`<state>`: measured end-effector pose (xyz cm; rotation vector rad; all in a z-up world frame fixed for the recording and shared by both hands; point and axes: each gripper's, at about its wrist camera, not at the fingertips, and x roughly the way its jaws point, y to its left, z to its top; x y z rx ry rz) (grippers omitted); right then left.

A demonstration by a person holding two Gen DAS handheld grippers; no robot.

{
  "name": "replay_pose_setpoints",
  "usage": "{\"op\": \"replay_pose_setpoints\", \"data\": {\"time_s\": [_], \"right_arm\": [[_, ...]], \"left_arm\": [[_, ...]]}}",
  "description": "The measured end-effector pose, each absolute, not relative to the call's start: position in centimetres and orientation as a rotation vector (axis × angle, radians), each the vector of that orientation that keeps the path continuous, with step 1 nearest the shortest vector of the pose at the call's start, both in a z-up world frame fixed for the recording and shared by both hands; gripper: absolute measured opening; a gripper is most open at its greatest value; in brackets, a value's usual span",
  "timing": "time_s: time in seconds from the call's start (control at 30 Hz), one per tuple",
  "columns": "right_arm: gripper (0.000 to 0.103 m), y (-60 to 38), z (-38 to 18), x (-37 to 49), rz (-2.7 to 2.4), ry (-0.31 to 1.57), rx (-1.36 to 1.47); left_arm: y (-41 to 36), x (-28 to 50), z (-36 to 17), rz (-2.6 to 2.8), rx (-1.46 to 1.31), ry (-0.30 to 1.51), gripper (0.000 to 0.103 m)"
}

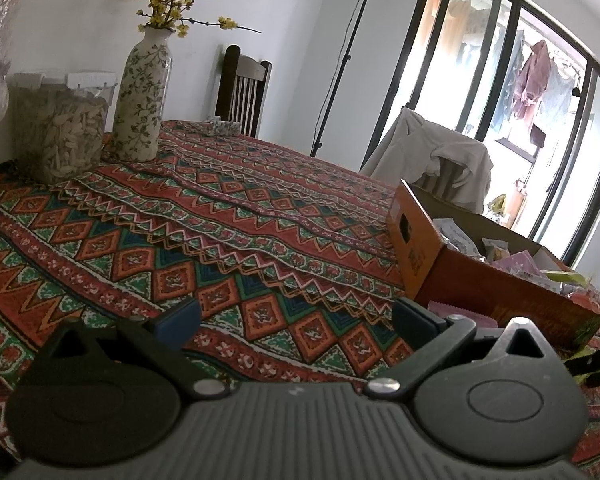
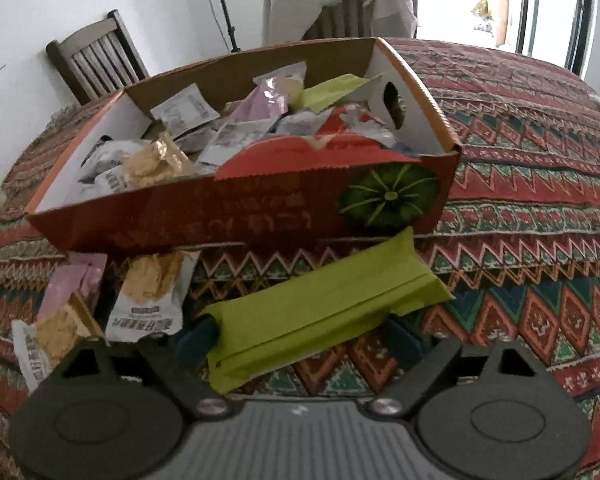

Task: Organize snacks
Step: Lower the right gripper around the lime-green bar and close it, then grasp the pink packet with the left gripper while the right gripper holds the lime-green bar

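An open orange cardboard box (image 2: 204, 216) holds several snack packets; it also shows at the right of the left wrist view (image 1: 460, 268). In the right wrist view a long lime-green packet (image 2: 324, 304) lies on the tablecloth in front of the box, between the wide-open jaws of my right gripper (image 2: 300, 340), which does not grip it. A cracker packet (image 2: 152, 296), a pink packet (image 2: 72, 288) and another cracker packet (image 2: 44, 340) lie to its left. My left gripper (image 1: 296, 320) is open and empty over the patterned cloth, left of the box.
A flowered vase (image 1: 142, 92) and a clear jar of snacks (image 1: 60, 128) stand at the far left of the table. Wooden chairs (image 1: 242, 88) stand behind it, one draped with cloth (image 1: 440, 156). A lamp stand (image 1: 340, 72) and glass doors are beyond.
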<state>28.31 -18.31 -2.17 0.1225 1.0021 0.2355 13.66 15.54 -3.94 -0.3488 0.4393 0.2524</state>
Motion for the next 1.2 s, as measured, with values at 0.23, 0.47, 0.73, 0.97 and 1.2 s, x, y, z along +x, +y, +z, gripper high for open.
{"op": "replay_pose_setpoints", "data": {"time_s": [0.23, 0.47, 0.73, 0.97, 1.2], "right_arm": [[0.088, -19.5, -1.6, 29.5, 0.101, 0.997, 0.250], [0.093, -17.4, -2.4, 30.5, -0.005, 1.029, 0.175], [0.075, -16.7, -2.8, 28.2, 0.149, 0.990, -0.057], [0.048, -18.2, -2.4, 25.3, 0.302, 0.940, -0.132], [0.037, -19.4, -2.4, 22.7, 0.398, 0.889, -0.201]], "left_arm": [[15.6, 13.6, -4.0, 0.253, -0.348, 0.439, 0.103], [15.8, 13.5, -3.9, 0.245, -0.371, 0.423, 0.103], [15.9, 13.3, -4.0, 0.237, -0.380, 0.414, 0.103], [15.9, 13.3, -4.0, 0.242, -0.376, 0.418, 0.103], [15.8, 13.4, -4.0, 0.247, -0.372, 0.423, 0.103]]}}
